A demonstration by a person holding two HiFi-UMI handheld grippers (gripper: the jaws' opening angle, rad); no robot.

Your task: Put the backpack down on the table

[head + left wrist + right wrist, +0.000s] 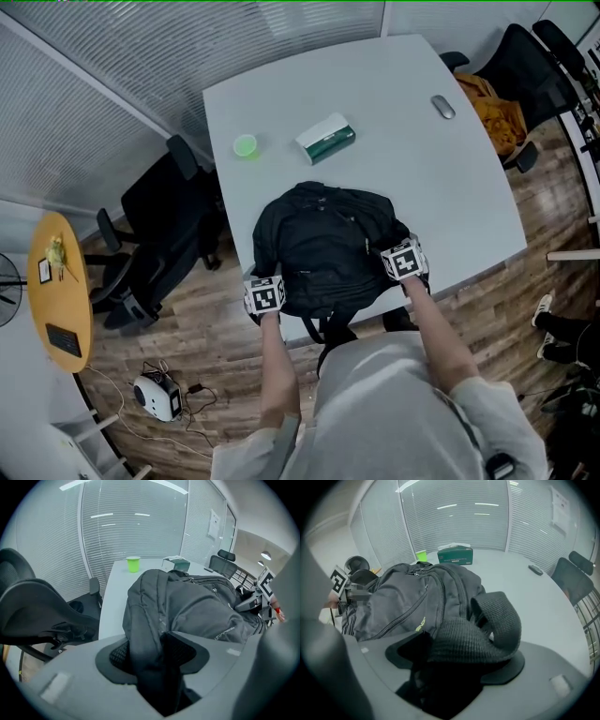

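A black backpack [323,248] lies on the white table [450,187] near its front edge, one strap hanging over the edge. My left gripper [267,281] is at the pack's left side. In the left gripper view, a fold of the backpack [197,602] runs loosely between the wide jaws of the left gripper [150,648], with pad mesh showing beside it. At the pack's right side is my right gripper [403,258]. In the right gripper view, the right gripper [454,653] is shut on a thick padded shoulder strap [487,630] that fills its jaws.
Farther back on the table stand a green cup [246,145], a green and white box [326,139] and a grey mouse [442,107]. A black office chair [164,206] is left of the table. Another chair [525,66] holds orange cloth at the right.
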